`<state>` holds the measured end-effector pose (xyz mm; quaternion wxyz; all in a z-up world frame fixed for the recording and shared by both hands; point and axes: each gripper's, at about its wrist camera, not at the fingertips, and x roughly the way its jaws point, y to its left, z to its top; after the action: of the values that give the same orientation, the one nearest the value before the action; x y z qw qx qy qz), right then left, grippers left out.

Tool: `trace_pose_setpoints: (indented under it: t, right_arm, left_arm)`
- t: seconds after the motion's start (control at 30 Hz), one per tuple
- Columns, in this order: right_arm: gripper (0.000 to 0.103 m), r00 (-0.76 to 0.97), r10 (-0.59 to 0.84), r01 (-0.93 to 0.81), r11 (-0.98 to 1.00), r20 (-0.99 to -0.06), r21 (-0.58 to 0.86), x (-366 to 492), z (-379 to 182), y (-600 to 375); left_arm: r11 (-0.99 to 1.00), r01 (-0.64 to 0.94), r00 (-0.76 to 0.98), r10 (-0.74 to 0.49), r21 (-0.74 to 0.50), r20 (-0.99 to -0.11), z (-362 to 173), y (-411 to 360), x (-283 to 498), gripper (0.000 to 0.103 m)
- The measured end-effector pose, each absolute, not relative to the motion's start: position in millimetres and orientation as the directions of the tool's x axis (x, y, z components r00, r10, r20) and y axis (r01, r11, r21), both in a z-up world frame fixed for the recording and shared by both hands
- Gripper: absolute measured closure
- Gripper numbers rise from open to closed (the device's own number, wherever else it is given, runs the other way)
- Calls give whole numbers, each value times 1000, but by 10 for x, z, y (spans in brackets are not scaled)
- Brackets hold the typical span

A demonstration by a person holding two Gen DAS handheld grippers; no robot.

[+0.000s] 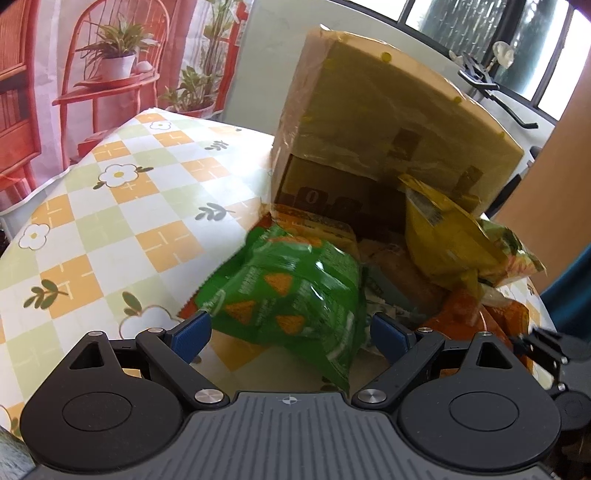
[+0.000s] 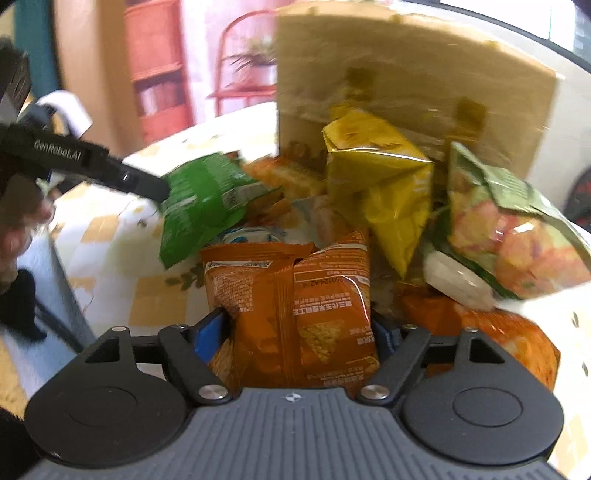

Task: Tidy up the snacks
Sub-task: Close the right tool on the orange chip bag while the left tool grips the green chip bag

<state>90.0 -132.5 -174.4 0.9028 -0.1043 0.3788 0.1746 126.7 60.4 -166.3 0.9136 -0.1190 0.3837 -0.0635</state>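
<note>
Snack pile crowds the cardboard box; open tablecloth at nine o'clock.
Left gripper spread around green bag; right gripper seemingly pinching orange bag.

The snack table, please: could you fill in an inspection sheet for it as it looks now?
Surface: table under a checked floral cloth.
Job's things: green bag, orange bag, yellow bag and more packets piled before an upright cardboard box.
Clutter: nothing seen.
Grippers: left tool open, pads either side of the green bag; right tool straddles the orange bag, contact unclear.
Cables: nothing seen.
Surroundings: printed backdrop, windows.
</note>
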Motion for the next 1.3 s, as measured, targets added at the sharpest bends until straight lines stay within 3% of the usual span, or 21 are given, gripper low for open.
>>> trace_pose_setpoints:
  t: [0.2,0.3,0.4,0.53,0.8,1.3]
  right_arm:
    - [24,677,188,-286,958,-712,-19,858,-1744,-1393]
    - [24,681,188,-256,967,-708,11,856,-1760,-1413]
    - [24,686,195,-256,966,-701,18,858,-1778,-1425]
    - [24,689,207,-249,968,-695,41,831,-1800,-1490]
    - [24,692,222,-251,966,-687,59,833,-1802,-1513]
    - [24,695,232,-244,966,-681,81,839,-1817,-1518]
  left_arm:
    - [973,94,710,-216,-213,-671,-1538,641,1531,9]
    - [984,97,684,-174,-148,-708,-1545,611,1681,9]
    - [977,95,670,-203,-189,-714,-1564,620,1734,9]
    - [982,117,678,-187,-147,-710,-1630,549,1758,9]
    - [958,239,649,-278,-156,-708,-1752,552,1930,8]
    - [952,244,646,-301,-184,-702,-1873,606,1985,0]
